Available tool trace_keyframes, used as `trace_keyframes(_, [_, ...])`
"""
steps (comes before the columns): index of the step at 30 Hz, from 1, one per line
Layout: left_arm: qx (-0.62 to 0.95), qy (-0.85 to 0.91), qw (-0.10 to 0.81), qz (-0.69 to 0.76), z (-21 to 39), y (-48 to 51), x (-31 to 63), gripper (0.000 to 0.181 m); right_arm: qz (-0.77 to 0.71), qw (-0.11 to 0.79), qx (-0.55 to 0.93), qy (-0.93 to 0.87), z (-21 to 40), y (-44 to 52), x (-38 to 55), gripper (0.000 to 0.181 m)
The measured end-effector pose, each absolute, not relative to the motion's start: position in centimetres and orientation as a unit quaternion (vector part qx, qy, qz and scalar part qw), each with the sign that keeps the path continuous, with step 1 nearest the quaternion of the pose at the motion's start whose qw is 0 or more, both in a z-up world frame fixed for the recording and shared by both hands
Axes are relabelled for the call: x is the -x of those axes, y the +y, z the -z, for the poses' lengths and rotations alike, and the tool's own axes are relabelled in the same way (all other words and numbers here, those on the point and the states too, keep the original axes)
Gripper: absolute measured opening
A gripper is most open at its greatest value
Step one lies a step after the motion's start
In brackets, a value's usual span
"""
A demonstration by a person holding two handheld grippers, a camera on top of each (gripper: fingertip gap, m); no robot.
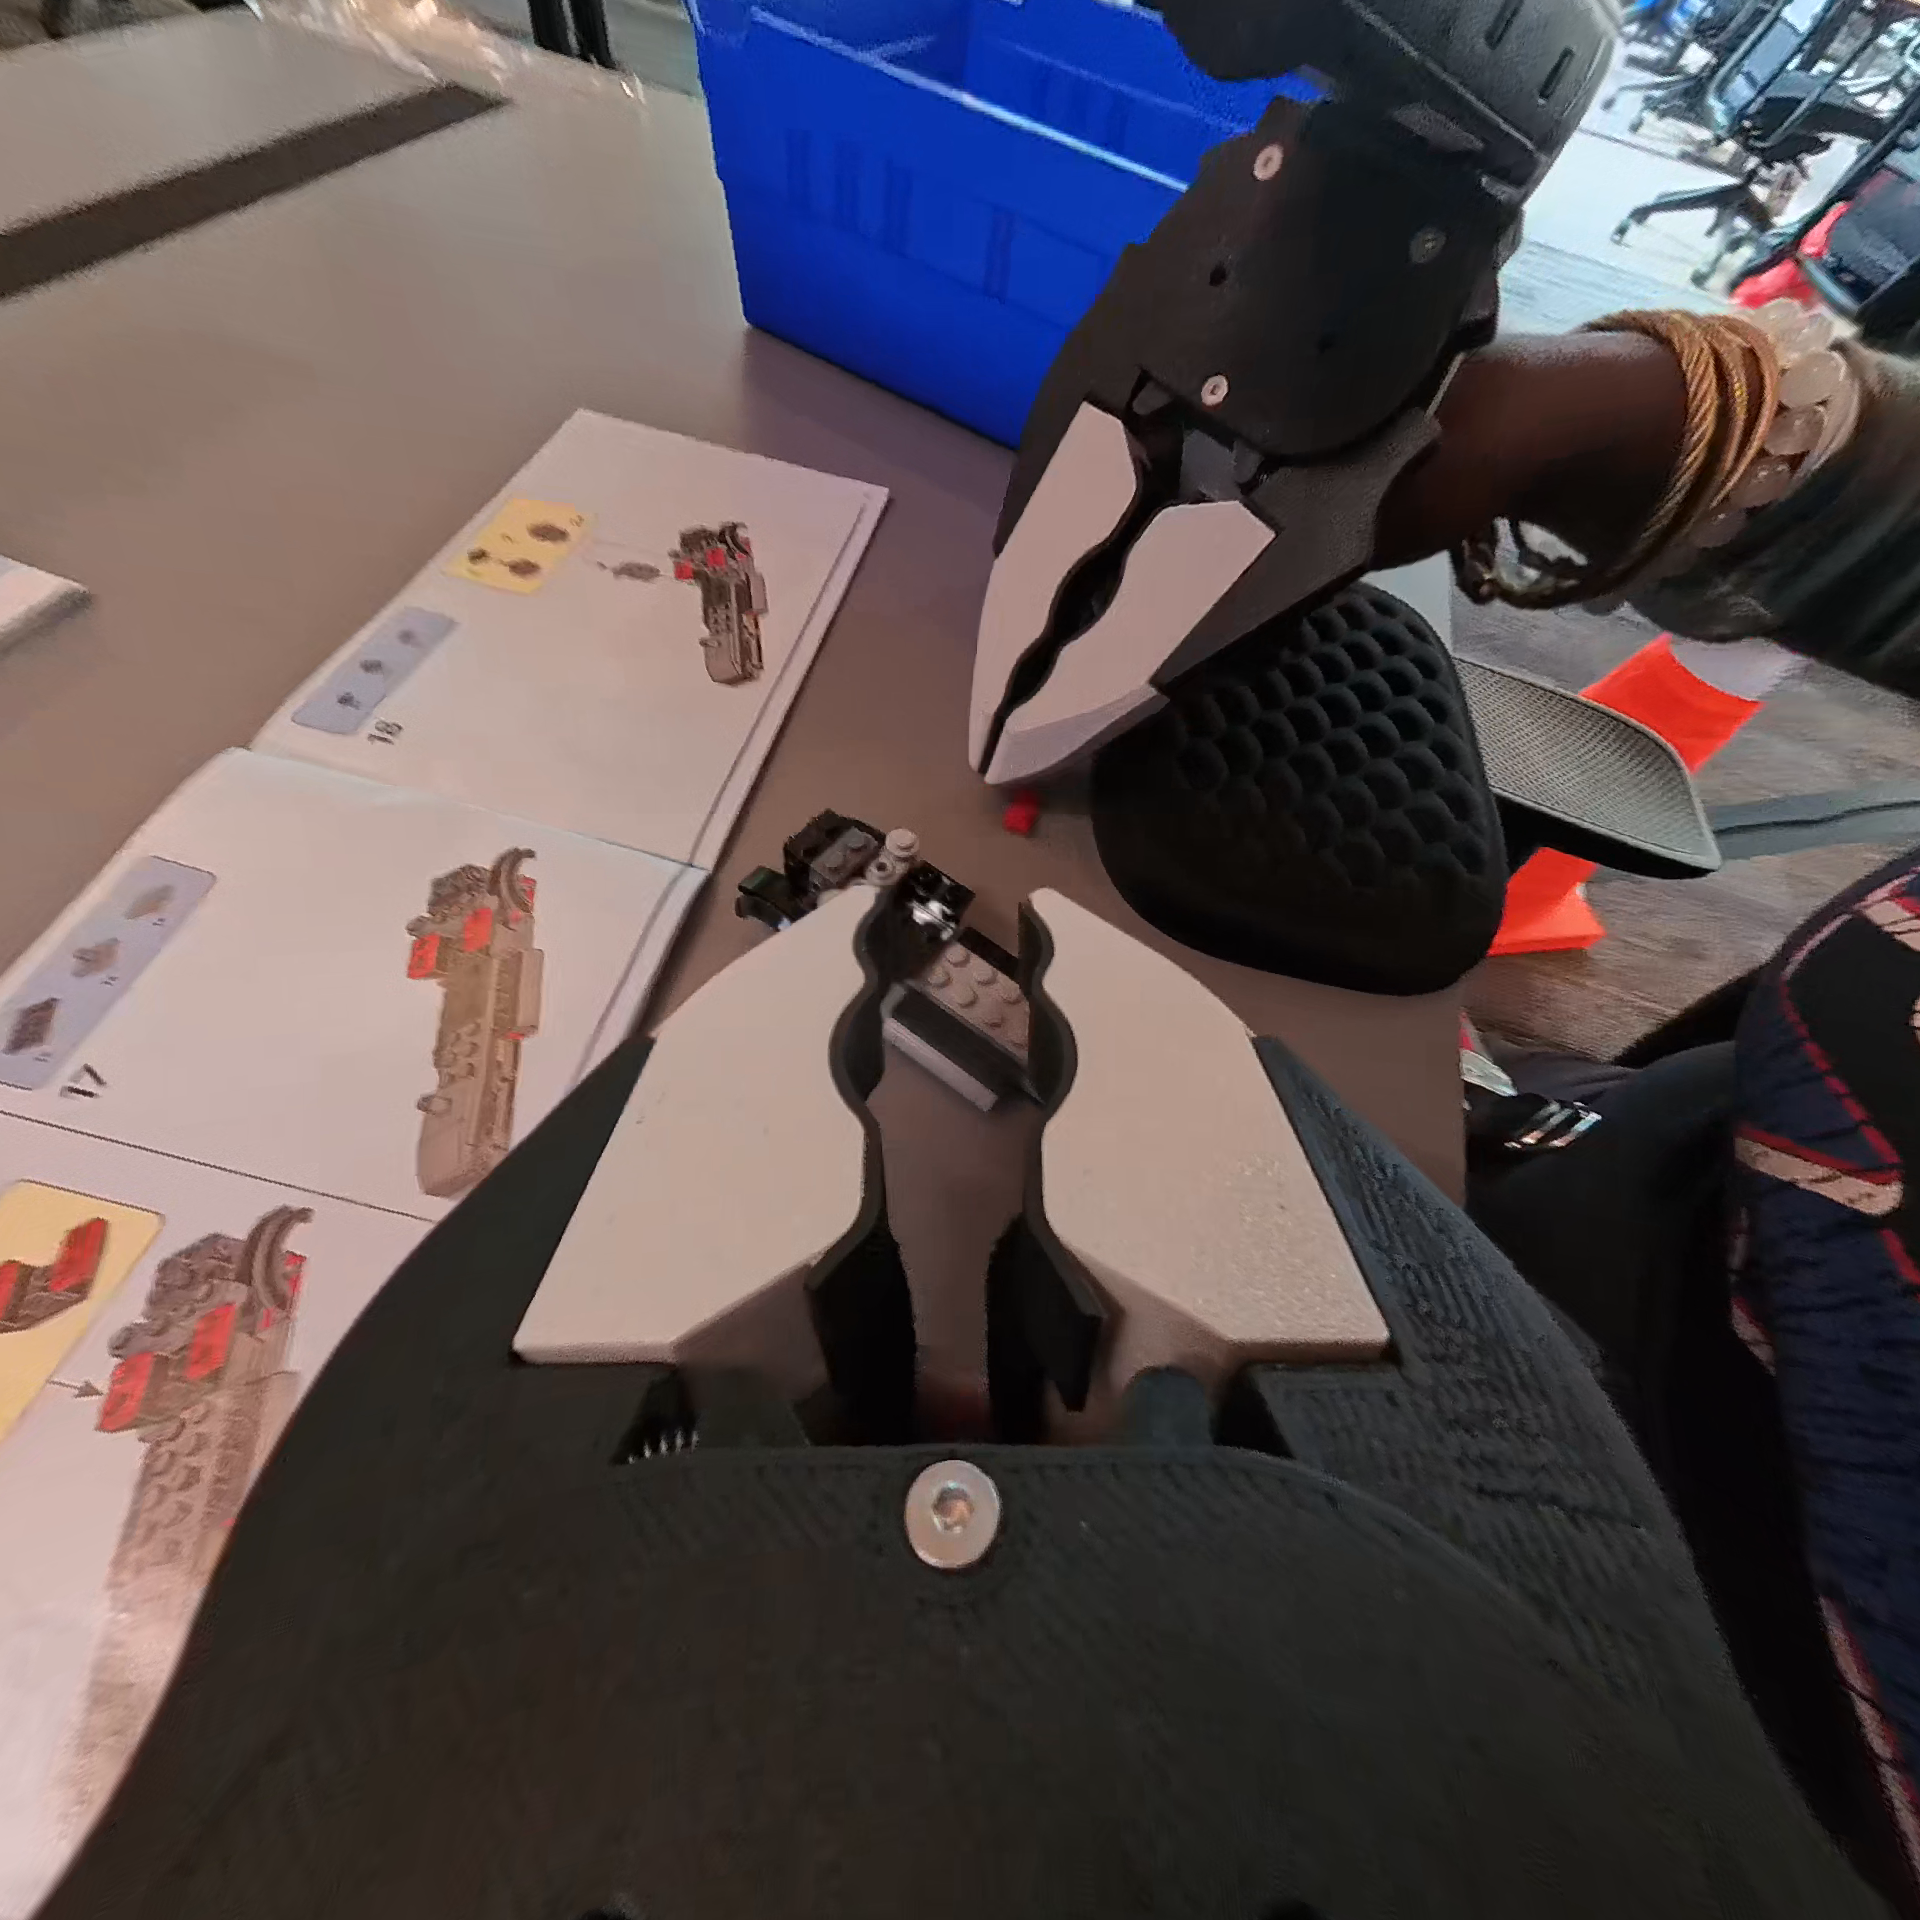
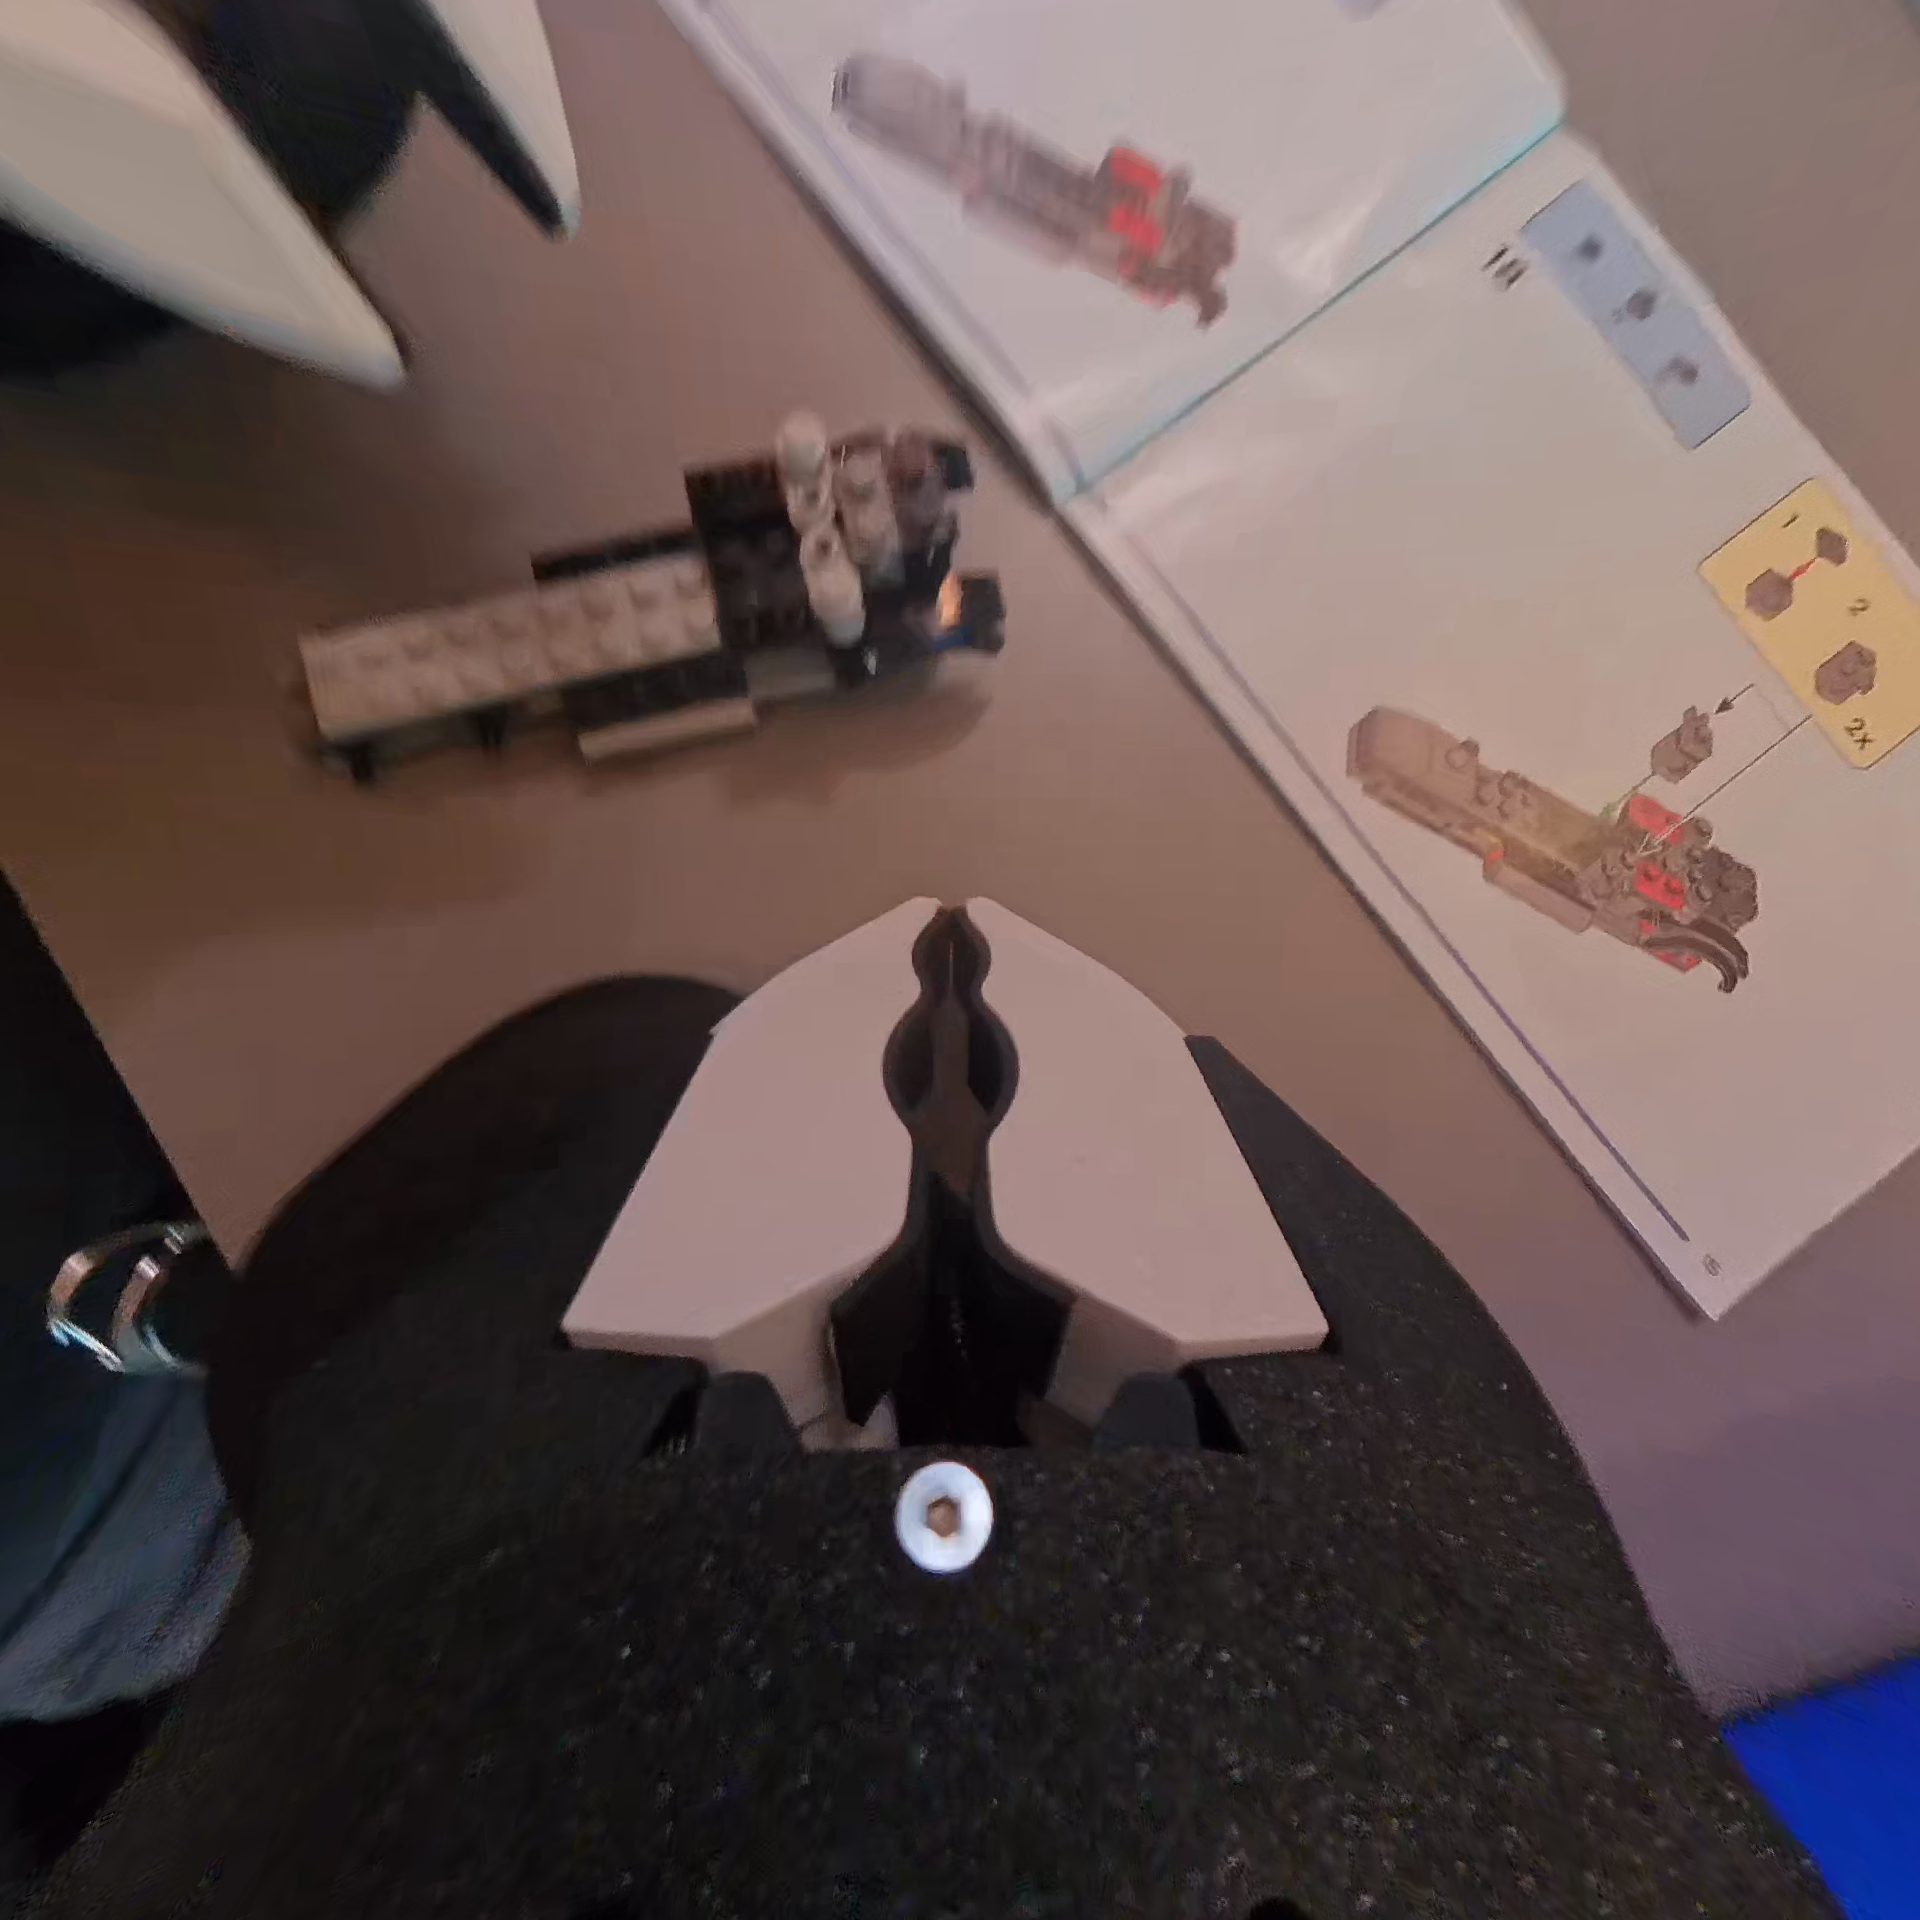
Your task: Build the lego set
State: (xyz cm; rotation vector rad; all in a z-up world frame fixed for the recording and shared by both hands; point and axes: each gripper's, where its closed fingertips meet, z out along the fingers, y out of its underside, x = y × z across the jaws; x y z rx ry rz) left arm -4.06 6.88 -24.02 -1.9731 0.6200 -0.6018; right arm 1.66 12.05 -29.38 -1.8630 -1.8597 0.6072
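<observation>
The partly built lego model (image 1: 966, 997), grey and black, lies on the brown table (image 1: 416, 312). In the left wrist view my left gripper (image 1: 951, 899) is open just above it, with its fingers apart on either side and no pad pressing on it. The right wrist view shows the model (image 2: 644, 623) lying alone on the table, with the left gripper (image 2: 478, 301) open above its far end. My right gripper (image 2: 956, 906) is shut with the tips together and nothing visible between them. It also shows in the left wrist view (image 1: 987, 764), tips down near a small red piece (image 1: 1022, 810) on the table.
The open instruction booklet (image 1: 416, 935) lies left of the model and also shows in the right wrist view (image 2: 1455, 623). A blue bin (image 1: 914, 208) stands at the back. A black padded cushion (image 1: 1309, 810) sits at the table's right edge. A person's hand with bracelets (image 1: 1714, 416) holds the right gripper.
</observation>
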Motion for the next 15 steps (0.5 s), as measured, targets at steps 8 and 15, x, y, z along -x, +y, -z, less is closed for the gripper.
trace_keyframes(8, [0.778,0.288,0.539,0.144,22.8,8.5,5.2,0.029,-0.285,0.228,0.707,-0.606,27.9,12.9,-0.3,0.000])
trace_keyframes(15, [0.782,0.276,0.539,0.146,23.3,8.5,5.4,0.032,-0.273,0.227,0.704,-0.616,27.2,12.7,-0.8,0.012])
